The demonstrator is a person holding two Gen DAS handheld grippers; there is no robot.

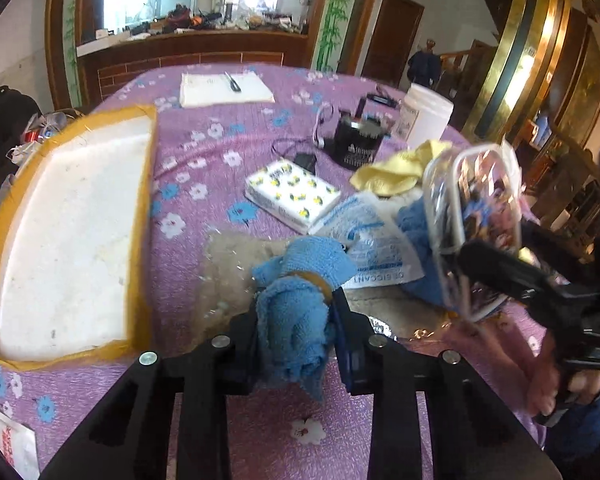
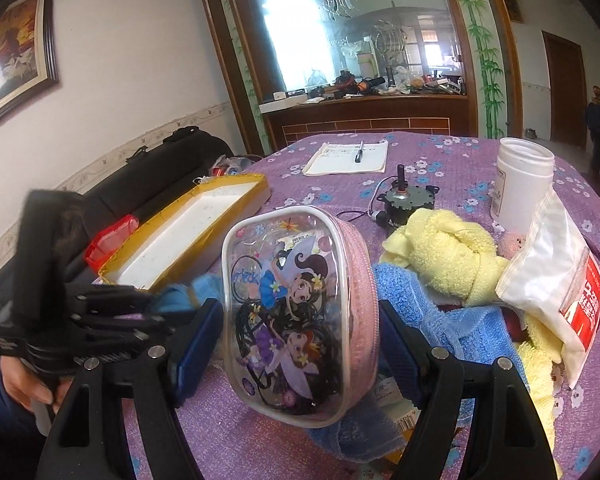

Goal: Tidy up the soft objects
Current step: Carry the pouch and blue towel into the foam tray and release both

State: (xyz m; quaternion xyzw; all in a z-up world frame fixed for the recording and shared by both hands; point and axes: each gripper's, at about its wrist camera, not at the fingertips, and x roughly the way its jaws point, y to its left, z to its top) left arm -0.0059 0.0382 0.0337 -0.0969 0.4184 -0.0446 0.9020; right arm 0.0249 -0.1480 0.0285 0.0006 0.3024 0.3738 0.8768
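1. Blue rolled towel (image 1: 296,320): a soft terry roll bound by a yellow band, lying at 6 o'clock in my left wrist view, low over the purple flowered worktop (image 1: 220,168).
2. Left tongs (image 1: 296,334): I read them as closed on the blue rolled towel; both black fingers press into its sides and the cloth bulges above and below them.
3. Cartoon pouch (image 2: 296,320): a clear-fronted pouch with a pink zip edge and printed girl figures, standing on its side at the centre of my right wrist view.
4. Right tongs (image 2: 300,344): spread wide, with the blue pads against both sides of the cartoon pouch, so I take them as gripping it. In the left wrist view the same pouch appears at 3 o'clock, held tilted above the cloth pile.
5. Yellow towel (image 2: 444,256): crumpled at 2 o'clock from the pouch, touching a loose blue towel (image 2: 416,300) that spreads beneath it.
6. White foam tray (image 1: 72,240): yellow-edged, at 9 o'clock in the left wrist view, well apart from the cloth pile.
7. White jar (image 2: 524,184): upright at 1 o'clock in the right wrist view, with a white zip bag (image 2: 556,280) leaning just beside it.
8. Notepad (image 1: 226,88): at 12 o'clock in the left wrist view, carrying a pen (image 1: 233,81).
9. Tissue pack (image 1: 294,194): flat on the worktop, near a small black motor (image 1: 358,144).
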